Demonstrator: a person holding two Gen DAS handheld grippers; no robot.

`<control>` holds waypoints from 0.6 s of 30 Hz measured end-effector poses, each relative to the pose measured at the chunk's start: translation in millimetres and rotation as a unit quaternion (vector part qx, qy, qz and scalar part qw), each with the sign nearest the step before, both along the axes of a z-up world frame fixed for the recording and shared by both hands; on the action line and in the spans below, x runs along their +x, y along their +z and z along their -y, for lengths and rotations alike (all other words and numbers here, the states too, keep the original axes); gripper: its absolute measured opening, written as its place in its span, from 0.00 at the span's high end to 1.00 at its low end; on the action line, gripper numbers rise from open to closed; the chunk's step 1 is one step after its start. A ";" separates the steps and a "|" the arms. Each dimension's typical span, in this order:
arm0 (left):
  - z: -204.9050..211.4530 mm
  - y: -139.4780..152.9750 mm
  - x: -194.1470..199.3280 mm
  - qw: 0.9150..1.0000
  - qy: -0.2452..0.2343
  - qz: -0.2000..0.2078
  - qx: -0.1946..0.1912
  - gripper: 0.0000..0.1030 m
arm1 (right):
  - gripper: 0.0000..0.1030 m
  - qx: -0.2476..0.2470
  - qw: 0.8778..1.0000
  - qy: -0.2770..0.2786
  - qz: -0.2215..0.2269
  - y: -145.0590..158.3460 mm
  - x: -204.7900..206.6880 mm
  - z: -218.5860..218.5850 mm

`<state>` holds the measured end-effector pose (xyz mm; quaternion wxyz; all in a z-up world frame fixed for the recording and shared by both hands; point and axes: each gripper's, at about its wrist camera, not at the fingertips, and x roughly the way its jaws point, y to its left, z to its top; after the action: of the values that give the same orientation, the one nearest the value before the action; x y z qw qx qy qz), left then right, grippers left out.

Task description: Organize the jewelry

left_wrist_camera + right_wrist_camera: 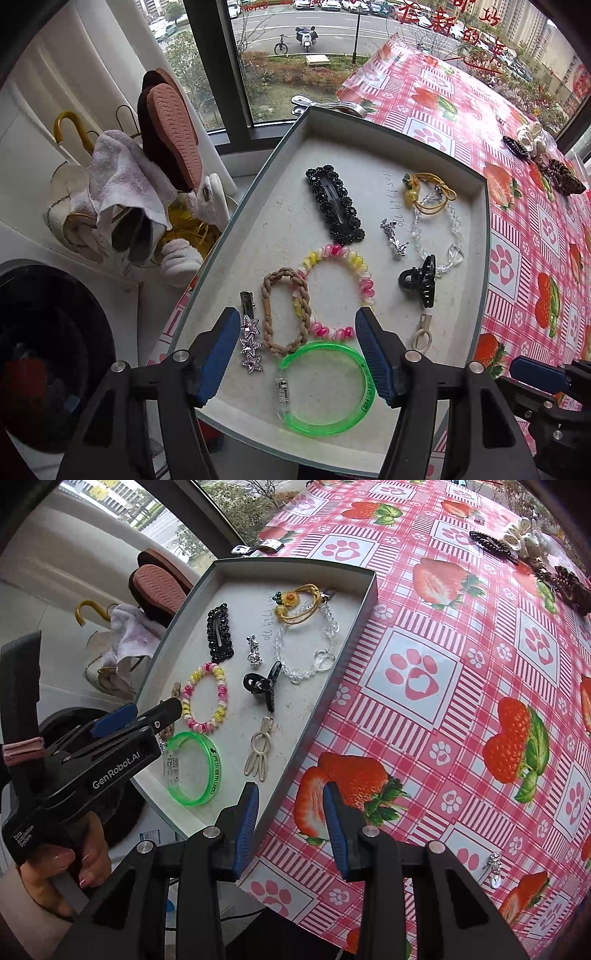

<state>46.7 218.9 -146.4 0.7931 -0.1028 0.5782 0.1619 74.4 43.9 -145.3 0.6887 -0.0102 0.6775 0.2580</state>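
While my left gripper [297, 354] hangs over the near end of the tray [291, 133], its jaws stand wide with nothing between the pads; the green bangle [325, 387] lies flat on the tray floor right beneath them. My right gripper [290, 830] is partly open and empty, over the tablecloth [461, 709] just beside the tray's right wall.

Handling, as I judge it:
- Green bangle: rigid plastic, light, slick. Best pinched across the band, away from the clear clasp.
- Braided tan tie [284, 314] and pink-yellow coil band [334, 288], touching each other: soft, springy, will deform; grip 1 strand.
- Star clip [251, 343]: small, hard, stones may chip; take by the metal end.
- Clear bead bracelet [439, 236]: floppy, fragile-looking, lies partly over the yellow cord [428, 192].

Outward, 1 small silver earring [494, 867] lies loose on the cloth near my right side: tiny, slippery, needs a fingertip pinch. More clips [569, 587] wait at the far edge.
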 end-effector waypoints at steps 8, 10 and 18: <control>-1.5 12.3 -15.8 1.000 -0.002 -0.005 -0.004 0.32 | 0.62 -0.013 1.000 -0.001 0.001 13.1 -6.8 -1.4; -2.8 15.3 -20.2 1.000 -0.001 -0.007 -0.006 0.32 | 0.62 -0.016 1.000 -0.001 0.004 18.2 -7.6 -3.2; 1.0 33.0 -38.9 1.000 -0.006 -0.008 -0.015 0.32 | 0.62 -0.022 1.000 0.011 0.011 39.7 -15.2 -16.6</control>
<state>7.8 217.9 -113.3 0.7874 -0.1098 0.5878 0.1495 59.2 60.5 -105.7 0.6927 -0.0358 0.6753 0.2508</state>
